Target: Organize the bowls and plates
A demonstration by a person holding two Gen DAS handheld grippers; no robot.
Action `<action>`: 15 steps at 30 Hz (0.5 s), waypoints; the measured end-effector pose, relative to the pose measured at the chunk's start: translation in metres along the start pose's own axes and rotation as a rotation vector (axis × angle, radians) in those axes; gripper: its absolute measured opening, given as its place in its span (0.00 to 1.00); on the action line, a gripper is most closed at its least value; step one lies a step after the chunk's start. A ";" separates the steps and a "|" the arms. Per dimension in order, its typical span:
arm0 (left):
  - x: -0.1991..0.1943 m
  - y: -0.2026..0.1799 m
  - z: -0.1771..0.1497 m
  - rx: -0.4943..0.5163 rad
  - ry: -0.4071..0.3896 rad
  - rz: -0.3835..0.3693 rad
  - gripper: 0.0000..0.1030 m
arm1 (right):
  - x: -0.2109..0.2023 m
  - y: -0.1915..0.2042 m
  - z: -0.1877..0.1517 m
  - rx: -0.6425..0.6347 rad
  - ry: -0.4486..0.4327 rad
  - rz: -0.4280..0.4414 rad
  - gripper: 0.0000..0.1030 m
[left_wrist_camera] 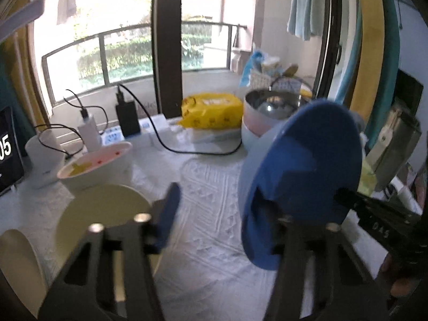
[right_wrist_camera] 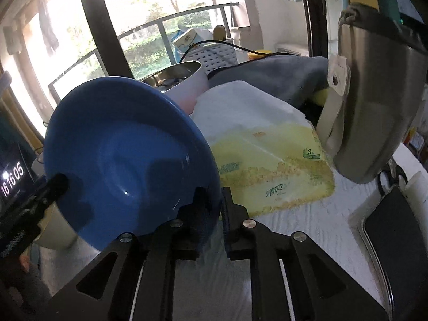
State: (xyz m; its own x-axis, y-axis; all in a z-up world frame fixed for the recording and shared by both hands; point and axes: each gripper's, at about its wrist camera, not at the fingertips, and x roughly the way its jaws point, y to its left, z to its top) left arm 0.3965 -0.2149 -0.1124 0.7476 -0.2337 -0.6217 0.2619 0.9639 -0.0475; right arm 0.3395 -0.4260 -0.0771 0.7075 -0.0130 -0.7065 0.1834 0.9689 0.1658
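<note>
Left wrist view, left to right: dark clock screen [left_wrist_camera: 6, 149] at far left edge, white cup [left_wrist_camera: 44, 160] beside it, white charger [left_wrist_camera: 89, 131] and black charger [left_wrist_camera: 127, 116] with cables behind. A pink-lined bowl [left_wrist_camera: 97, 164] sat on the white textured tablecloth [left_wrist_camera: 208, 192], with a cream plate [left_wrist_camera: 101, 214] just in front of it and a second cream plate [left_wrist_camera: 18, 262] cut off at the lower left. Yellow packet [left_wrist_camera: 211, 109] further back at centre, metal pot [left_wrist_camera: 272, 107] right of it.

Left gripper [left_wrist_camera: 222, 214] stood partly open, its fingers apart; the left finger [left_wrist_camera: 168, 214] was clear of everything, while the right finger disappeared behind the rim of the blue plate [left_wrist_camera: 302, 176]. Whether it pressed the rim could not be told. The blue plate was tilted up on edge in the air over the cloth, right of centre. The right gripper [left_wrist_camera: 345, 196] showed at the far right, on the plate's rim.

Right wrist view: clock screen [right_wrist_camera: 12, 182] far left, the left gripper's tip [right_wrist_camera: 57, 183] at the plate's left rim. Blue plate [right_wrist_camera: 128, 160] filled the left half, steeply tilted. Right gripper [right_wrist_camera: 219, 208] was nearly closed, pinching the plate's lower right rim between its fingers. Right of that lay a tissue pack [right_wrist_camera: 267, 160], grey cloth [right_wrist_camera: 281, 77] behind, a steel flask [right_wrist_camera: 374, 107] and a dark tray [right_wrist_camera: 396, 230] at far right.
</note>
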 end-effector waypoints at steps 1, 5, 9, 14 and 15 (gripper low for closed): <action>0.003 -0.002 -0.001 0.005 0.009 -0.003 0.35 | 0.001 0.000 -0.001 0.000 0.003 0.004 0.16; 0.015 -0.006 -0.006 0.015 0.051 -0.020 0.23 | 0.005 -0.001 -0.007 0.008 0.017 0.028 0.18; 0.018 -0.011 -0.010 0.025 0.075 -0.042 0.10 | 0.002 0.001 -0.010 0.000 0.019 0.049 0.18; 0.007 -0.011 -0.010 0.019 0.061 -0.052 0.09 | -0.008 0.003 -0.011 -0.004 0.010 0.055 0.12; 0.004 -0.010 -0.010 0.020 0.055 -0.051 0.09 | -0.011 0.003 -0.011 -0.005 0.007 0.055 0.12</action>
State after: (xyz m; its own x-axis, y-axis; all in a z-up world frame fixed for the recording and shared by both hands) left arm 0.3904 -0.2242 -0.1219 0.6983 -0.2750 -0.6609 0.3113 0.9481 -0.0656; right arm 0.3252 -0.4203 -0.0766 0.7117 0.0423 -0.7012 0.1405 0.9694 0.2011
